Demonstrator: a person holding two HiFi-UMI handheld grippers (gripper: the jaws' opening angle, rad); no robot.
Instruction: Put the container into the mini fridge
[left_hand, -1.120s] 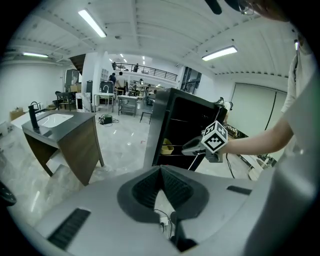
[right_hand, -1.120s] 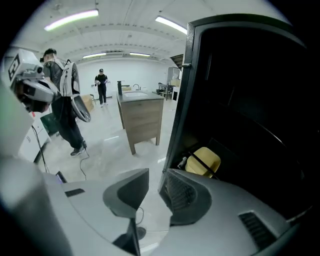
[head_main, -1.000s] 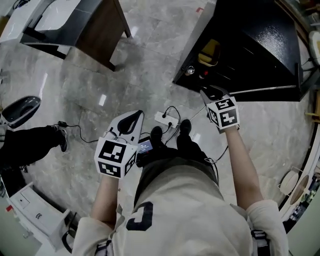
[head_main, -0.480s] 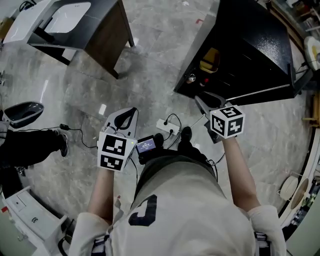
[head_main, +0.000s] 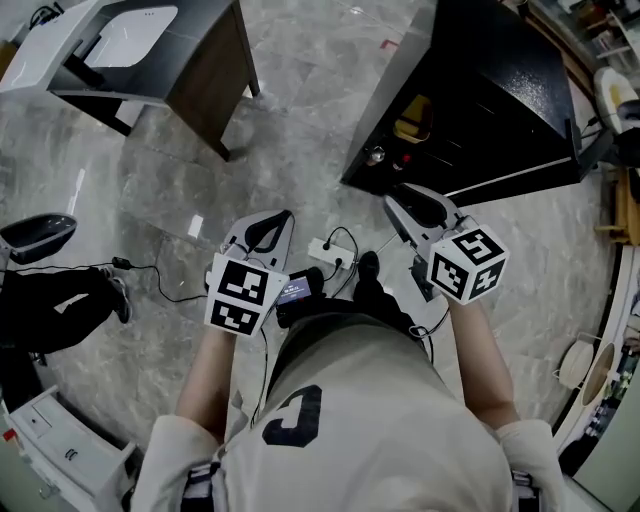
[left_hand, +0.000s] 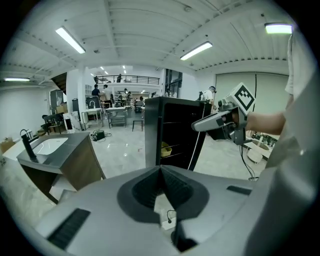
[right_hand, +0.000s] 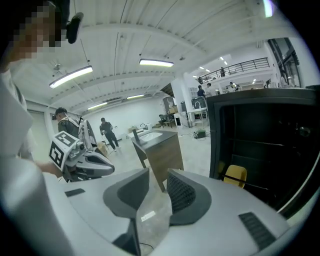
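The black mini fridge (head_main: 500, 90) stands open at the upper right of the head view. A yellow container (head_main: 414, 116) sits on a shelf inside it, and it also shows in the left gripper view (left_hand: 165, 149) and the right gripper view (right_hand: 235, 175). My right gripper (head_main: 400, 200) hovers just in front of the fridge's opening, its jaws a little apart with nothing between them (right_hand: 158, 172). Over the floor in front of my body, my left gripper (head_main: 283, 215) is held with its jaw tips touching and nothing in them (left_hand: 160, 169).
A dark wooden sink cabinet (head_main: 150, 50) stands at the upper left. A white power strip (head_main: 335, 240) with black cables lies on the marble floor by my feet. Another person's dark-clad leg (head_main: 50, 295) and a white appliance (head_main: 60, 435) are at the left.
My right gripper has drawn back from the fridge's opening toward my body and turned. The left gripper stayed low in front of me, shifting only slightly.
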